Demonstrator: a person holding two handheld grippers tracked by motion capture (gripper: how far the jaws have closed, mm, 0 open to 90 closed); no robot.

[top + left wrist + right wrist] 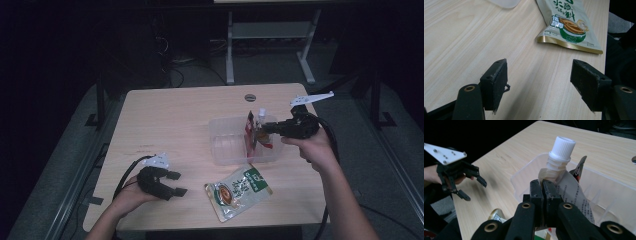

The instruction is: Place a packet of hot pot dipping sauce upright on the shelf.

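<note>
Up close, right claw [543,187] on spouted pouch [564,170] (white cap).

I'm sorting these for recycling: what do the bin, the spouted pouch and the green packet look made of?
The bin looks like translucent plastic: the table shows through its walls. The spouted pouch, pinched by the right gripper, seems soft film with a ribbed white plastic cap. The green packet appears to be glossy printed film or foil, judging by its sheen.

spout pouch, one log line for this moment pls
right gripper: shut on spout pouch over clear bin | left gripper: open, empty | green packet: on table
</note>
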